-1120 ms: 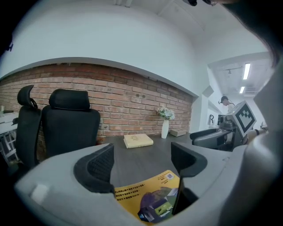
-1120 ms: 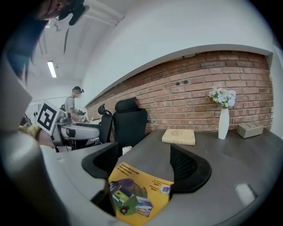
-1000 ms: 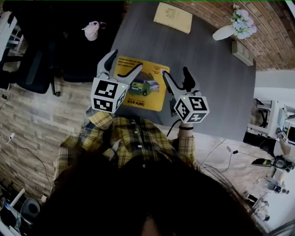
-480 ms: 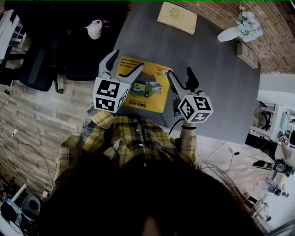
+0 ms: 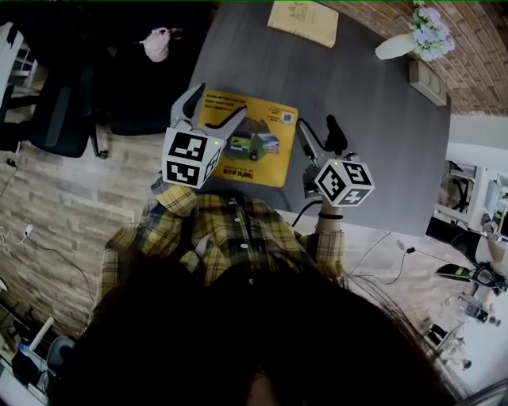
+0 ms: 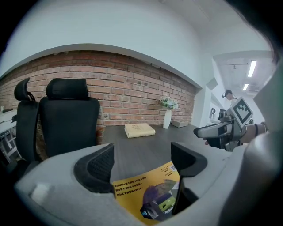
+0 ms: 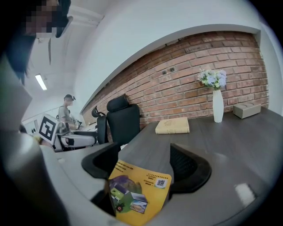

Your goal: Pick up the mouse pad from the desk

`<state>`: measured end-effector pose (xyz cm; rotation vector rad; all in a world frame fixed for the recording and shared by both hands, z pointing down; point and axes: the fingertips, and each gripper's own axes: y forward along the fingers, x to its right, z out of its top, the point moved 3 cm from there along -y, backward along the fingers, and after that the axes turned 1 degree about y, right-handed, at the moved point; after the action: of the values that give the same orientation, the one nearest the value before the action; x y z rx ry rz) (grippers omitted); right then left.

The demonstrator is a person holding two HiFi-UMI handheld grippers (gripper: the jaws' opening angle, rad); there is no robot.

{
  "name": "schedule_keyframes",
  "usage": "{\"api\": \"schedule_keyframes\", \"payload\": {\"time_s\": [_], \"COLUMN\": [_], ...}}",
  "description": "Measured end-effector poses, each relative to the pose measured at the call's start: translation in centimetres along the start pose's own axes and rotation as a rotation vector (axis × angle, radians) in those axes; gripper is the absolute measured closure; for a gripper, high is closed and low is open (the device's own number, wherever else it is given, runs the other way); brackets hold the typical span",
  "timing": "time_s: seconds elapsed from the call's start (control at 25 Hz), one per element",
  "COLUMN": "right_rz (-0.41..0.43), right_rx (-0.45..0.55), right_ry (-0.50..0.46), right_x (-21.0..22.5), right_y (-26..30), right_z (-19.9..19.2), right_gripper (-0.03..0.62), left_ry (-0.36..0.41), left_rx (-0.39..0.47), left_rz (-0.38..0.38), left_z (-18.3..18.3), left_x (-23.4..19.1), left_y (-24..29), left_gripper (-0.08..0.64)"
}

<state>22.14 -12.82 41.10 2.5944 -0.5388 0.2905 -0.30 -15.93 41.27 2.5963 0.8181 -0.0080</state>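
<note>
Comparing with half a second ago, the head view has tipped a little, so the book [image 5: 302,17] now sits nearly cut off at the top edge, while both claws hover at much the same posts over the near end of the dark desk [image 5: 373,143]. The left gripper [image 5: 216,107] has its jaws spread wide with nothing in them, poised above the left border of the mouse pad [image 5: 250,147]; the right gripper [image 5: 317,131] is likewise wide and empty, just off the pad's right border. The pad lies flat, below and ahead of each claw, close to the desk's near edge and its left edge, where a black office chair [image 5: 135,87] stands beside the left claw. Beyond the claws the desk top runs bare up to the book and a white vase of flowers [image 5: 413,40]. The pad is a yellow rectangle with lines of dark print, a green and purple picture in the middle, and a QR code in one corner.
</note>
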Motion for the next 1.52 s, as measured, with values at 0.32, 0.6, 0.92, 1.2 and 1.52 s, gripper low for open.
{"api": "schedule_keyframes", "payload": {"time_s": [0.32, 0.6, 0.92, 1.2, 1.52], "right_rz": [0.0, -0.02, -0.019, 0.001, 0.024], "right_rx": [-0.091, -0.184, -0.242, -0.273, -0.289], "right_ry": [0.04, 0.107, 0.187, 0.28, 0.367], "right_x": [0.8, 1.9, 2.4, 3.1, 3.7], "right_y": [1.2, 2.2, 2.4, 2.6, 2.5], "right_z": [-3.8, -7.9, -10.9, -12.9, -13.8], "right_gripper": [0.247, 0.247, 0.249, 0.255, 0.255], "left_ry": [-0.021, -0.032, -0.055, -0.058, -0.045], "left_rx": [-0.098, -0.197, -0.301, -0.366, -0.423], "left_rz": [0.0, 0.008, 0.011, 0.027, 0.04], "left_z": [-4.3, -8.4, -12.5, -15.1, -16.8], "left_x": [-0.6, -1.3, -1.6, -1.9, -2.3], "left_y": [1.3, 2.4, 3.3, 3.6, 3.5], "left_gripper": [0.16, 0.16, 0.16, 0.161, 0.161]}}
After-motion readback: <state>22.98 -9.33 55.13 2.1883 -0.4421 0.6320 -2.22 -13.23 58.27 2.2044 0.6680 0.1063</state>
